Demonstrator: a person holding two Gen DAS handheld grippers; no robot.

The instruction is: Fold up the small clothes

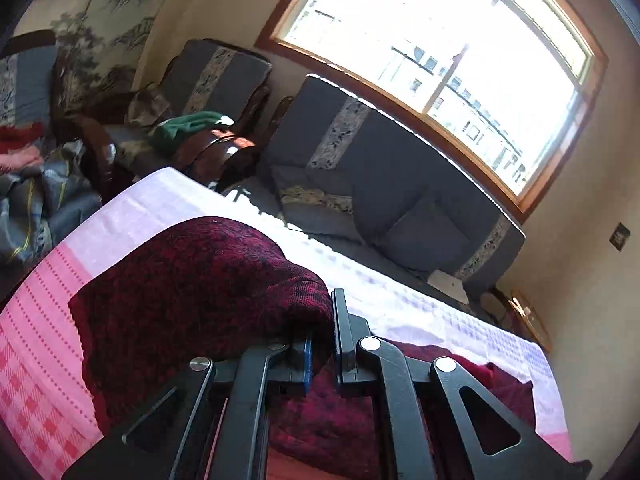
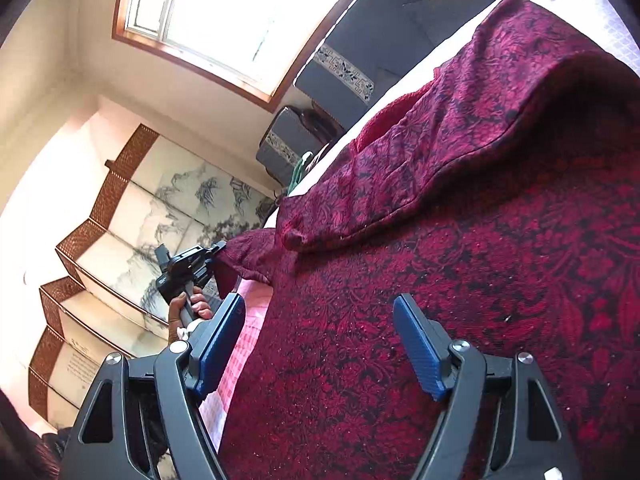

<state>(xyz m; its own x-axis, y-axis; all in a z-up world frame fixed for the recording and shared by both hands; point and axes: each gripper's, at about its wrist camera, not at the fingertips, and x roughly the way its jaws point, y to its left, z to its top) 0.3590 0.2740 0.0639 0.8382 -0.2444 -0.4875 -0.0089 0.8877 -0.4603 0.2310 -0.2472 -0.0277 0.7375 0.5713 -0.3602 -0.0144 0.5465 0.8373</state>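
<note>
Mid-fold: left gripper [image 1: 320,344] pinched on dark red patterned garment [image 2: 460,240]; right gripper [image 2: 320,344] spread, empty. Next: probably carry the pinched edge across.

Big wood-framed window [image 1: 436,60], bright daylight washing it out. Grey cushioned sofa [image 1: 384,184] below it, matching armchair [image 1: 216,80] beside. Cream walls. Ink landscape panels [image 2: 192,204] on the side wall, brown stepped trim.

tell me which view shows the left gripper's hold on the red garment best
The right wrist view: it shows the left gripper from outside, shut on a corner of the red garment, lifted off the cloth. The left wrist view shows only its own closed fingers with fabric bunched against them, hiding the pinch.
</note>
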